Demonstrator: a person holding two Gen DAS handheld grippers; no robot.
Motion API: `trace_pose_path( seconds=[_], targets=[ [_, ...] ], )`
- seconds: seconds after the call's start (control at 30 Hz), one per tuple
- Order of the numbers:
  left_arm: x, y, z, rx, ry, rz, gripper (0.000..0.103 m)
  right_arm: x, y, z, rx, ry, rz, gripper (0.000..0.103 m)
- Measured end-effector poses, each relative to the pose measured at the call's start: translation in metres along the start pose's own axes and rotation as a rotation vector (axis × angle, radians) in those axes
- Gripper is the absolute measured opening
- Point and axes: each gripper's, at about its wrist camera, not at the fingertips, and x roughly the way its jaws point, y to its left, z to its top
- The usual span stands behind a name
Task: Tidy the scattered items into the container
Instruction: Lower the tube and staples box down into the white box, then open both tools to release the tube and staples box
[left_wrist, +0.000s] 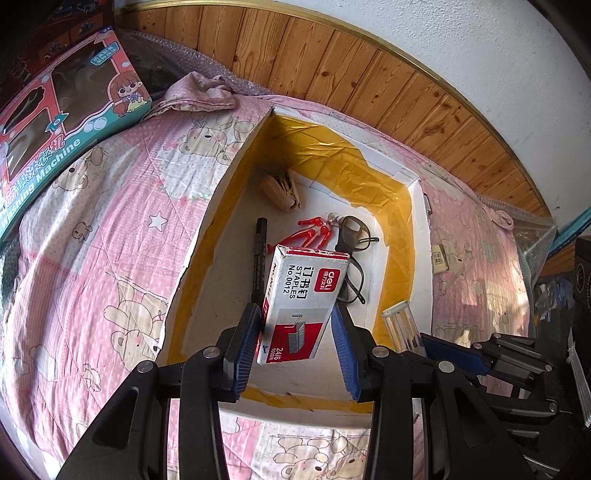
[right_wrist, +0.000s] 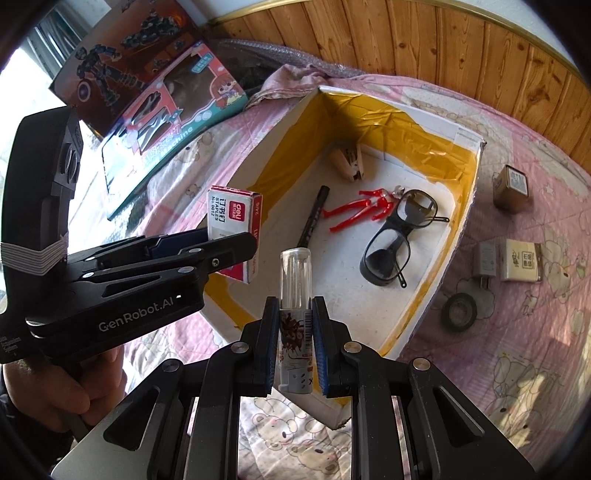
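My left gripper (left_wrist: 295, 314) is shut on a red and white staples box (left_wrist: 306, 295), held above the near end of the white container (left_wrist: 240, 166) lined with yellow tape. From the right wrist view the staples box (right_wrist: 232, 218) hangs over the container's left wall (right_wrist: 280, 147). My right gripper (right_wrist: 295, 306) is shut on a clear-capped tube (right_wrist: 295, 325) above the container's near corner. Inside lie a tan stapler (right_wrist: 349, 160), a black marker (right_wrist: 314, 216), a red figure (right_wrist: 362, 208) and black glasses (right_wrist: 399, 236).
On the pink bear-print quilt (right_wrist: 517, 350) right of the container sit a small brown box (right_wrist: 511, 186), a white charger (right_wrist: 484, 260), a cream packet (right_wrist: 521, 260) and a black tape roll (right_wrist: 460, 310). Toy boxes (right_wrist: 166, 110) lean at the back left, beside a crumpled pink cloth (right_wrist: 291, 83).
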Motion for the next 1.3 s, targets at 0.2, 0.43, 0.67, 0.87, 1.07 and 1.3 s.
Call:
trace_pose_path(
  seconds=[0.2, 0.43, 0.67, 0.87, 1.07, 1.3],
  targets=[
    [0.007, 0.006, 0.003, -0.005, 0.016, 0.009, 0.041, 0.012, 0.001, 0.001, -0.002, 0.027, 0.021, 0.018],
    [0.018, 0.010, 0.001, -0.003, 0.056, 0.033, 0.041, 0.030, 0.003, 0.004, -0.011, 0.066, 0.036, 0.018],
    [0.031, 0.013, -0.001, 0.004, 0.099, 0.049, 0.041, 0.046, 0.003, 0.006, -0.030, 0.095, 0.037, 0.019],
    [0.039, 0.017, -0.001, 0.000, 0.118, 0.081, 0.041, 0.056, 0.002, 0.004, -0.035, 0.121, 0.045, 0.019],
    [0.047, 0.015, -0.006, 0.026, 0.146, 0.119, 0.041, 0.063, 0.000, 0.002, -0.039, 0.139, 0.047, 0.019],
    [0.051, 0.011, -0.009, 0.038, 0.159, 0.133, 0.041, 0.063, 0.000, 0.001, -0.038, 0.139, 0.047, 0.019]
  ],
)
